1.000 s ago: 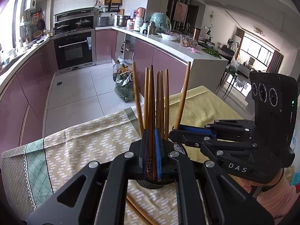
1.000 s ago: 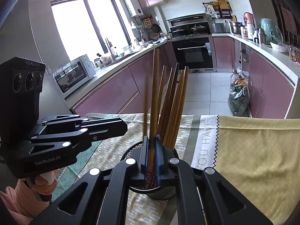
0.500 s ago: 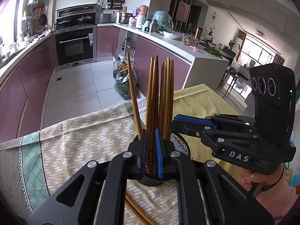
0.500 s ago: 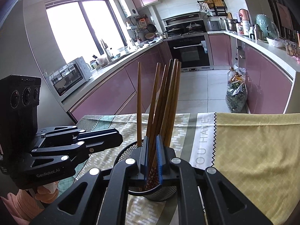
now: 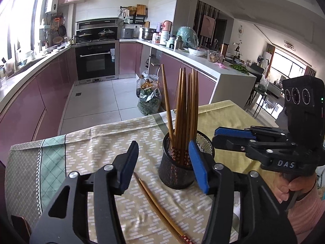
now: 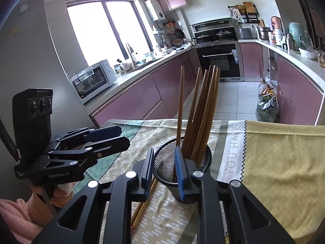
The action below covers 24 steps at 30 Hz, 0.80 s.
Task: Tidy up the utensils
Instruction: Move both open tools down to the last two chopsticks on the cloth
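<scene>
A black mesh cup (image 5: 178, 172) (image 6: 162, 166) stands on the tablecloth with several wooden chopsticks (image 5: 185, 109) (image 6: 203, 111) upright in it. My left gripper (image 5: 164, 164) sits just in front of the cup, its jaws opening and pressing on nothing. My right gripper (image 6: 164, 168) is at the cup's near rim, its jaws opening by a narrow gap, with no chopstick gripped. Each gripper shows in the other's view: the right gripper (image 5: 216, 137), the left gripper (image 6: 124, 136). A loose pair of chopsticks (image 5: 160, 207) (image 6: 142, 209) lies flat on the cloth near the cup.
A patterned tablecloth (image 5: 101, 148) covers the table, with a yellow cloth (image 6: 284, 152) on its right part. The table's far edge drops to the tiled kitchen floor. A bag of greens (image 5: 149, 101) stands on the floor by the counter. A person's hands in pink sleeves hold both grippers.
Both grippers were shut on chopsticks over the cup. Their jaws have since parted and let go, the left wider than the right, and both have drawn back from the cup.
</scene>
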Each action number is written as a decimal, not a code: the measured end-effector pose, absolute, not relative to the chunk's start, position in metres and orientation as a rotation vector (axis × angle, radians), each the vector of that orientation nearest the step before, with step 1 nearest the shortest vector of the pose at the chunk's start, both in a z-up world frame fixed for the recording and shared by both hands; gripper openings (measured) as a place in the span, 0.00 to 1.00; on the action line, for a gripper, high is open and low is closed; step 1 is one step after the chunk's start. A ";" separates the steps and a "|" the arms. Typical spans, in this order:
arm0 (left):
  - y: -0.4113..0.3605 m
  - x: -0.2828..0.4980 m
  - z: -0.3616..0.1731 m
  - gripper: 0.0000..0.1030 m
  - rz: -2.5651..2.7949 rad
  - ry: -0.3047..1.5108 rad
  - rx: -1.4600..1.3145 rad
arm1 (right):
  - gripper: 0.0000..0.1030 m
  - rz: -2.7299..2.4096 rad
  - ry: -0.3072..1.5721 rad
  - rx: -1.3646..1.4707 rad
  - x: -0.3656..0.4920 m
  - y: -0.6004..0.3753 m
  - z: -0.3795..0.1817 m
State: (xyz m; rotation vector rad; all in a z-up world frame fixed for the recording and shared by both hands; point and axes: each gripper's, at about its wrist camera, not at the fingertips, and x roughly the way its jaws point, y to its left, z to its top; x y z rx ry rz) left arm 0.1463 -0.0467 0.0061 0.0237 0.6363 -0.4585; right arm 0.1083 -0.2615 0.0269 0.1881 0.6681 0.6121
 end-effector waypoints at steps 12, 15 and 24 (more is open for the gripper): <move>-0.015 0.110 -0.026 0.68 -0.328 0.662 0.030 | 0.34 0.673 0.744 0.124 0.076 -0.236 -0.005; -0.013 0.103 -0.033 0.70 -0.313 0.675 0.033 | 0.34 0.665 0.773 0.128 0.075 -0.233 -0.017; -0.006 0.092 -0.055 0.72 -0.281 0.714 0.027 | 0.37 0.662 0.849 0.085 0.069 -0.207 -0.043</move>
